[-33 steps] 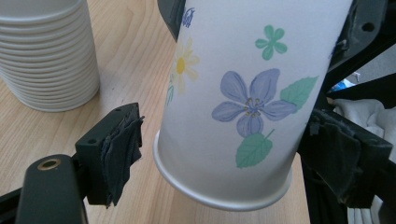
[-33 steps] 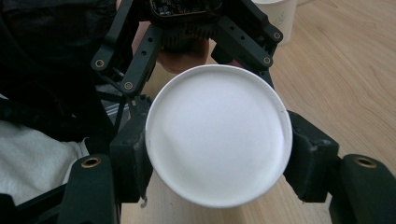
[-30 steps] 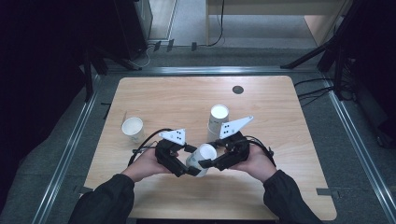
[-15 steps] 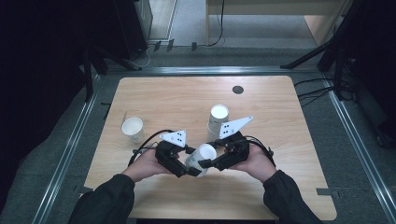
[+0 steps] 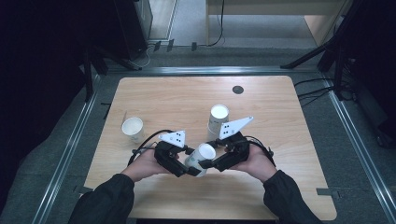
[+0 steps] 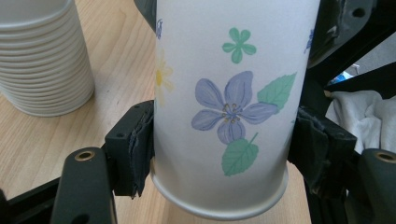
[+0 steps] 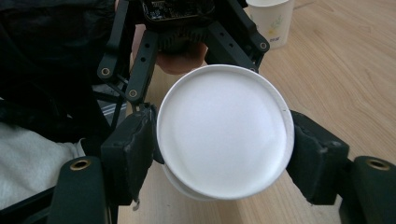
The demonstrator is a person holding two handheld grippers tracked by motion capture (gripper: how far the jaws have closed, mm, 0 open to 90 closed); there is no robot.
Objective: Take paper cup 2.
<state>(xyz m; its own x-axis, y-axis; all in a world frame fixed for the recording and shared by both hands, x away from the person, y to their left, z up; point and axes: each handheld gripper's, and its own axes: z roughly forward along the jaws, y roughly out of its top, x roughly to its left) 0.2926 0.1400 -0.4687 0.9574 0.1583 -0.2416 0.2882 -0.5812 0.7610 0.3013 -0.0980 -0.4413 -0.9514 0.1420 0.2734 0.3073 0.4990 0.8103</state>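
Item 1 – paper cup (image 5: 200, 158): white, thin-walled, tapered cylinder w/ rolled rim; printed purple flower, green leaves, small yellow bloom (left gripper view (image 6: 224, 107)). Matte surface. Held above tabletop near front centre, tilted, between both grippers. Right gripper view looks onto one round white end (image 7: 224, 135), edge doubled at lower left.

Item 2 – left gripper (image 5: 180, 163): black, hard linkage arms, soft dark pads (image 6: 140, 149) w/ frayed fabric edge. Jaws have just been closing; pads press on cup's sides low on its wall. Firm hold.

Item 3 – right gripper (image 5: 219, 161): same build, grey three-cornered plate on top. Jaws have just been opening; cup's round end sits between the pads (image 7: 135, 144), left pad at the edge, right pad just beside it – contact not clear.

Item 4 – cup stack (image 5: 217, 120): white, ribbed w/ nested rims, upright, just behind grippers, centre of table.

Item 5 – single cup (image 5: 132, 129): upright, left side, well apart from grippers.

Item 6 – table (image 5: 280, 186): pale wood-grain top, rounded corners, small dark disc (image 5: 237, 89) near far edge. Open room: far half, right side, front strip btw forearms. Metal rails along left/right edges.
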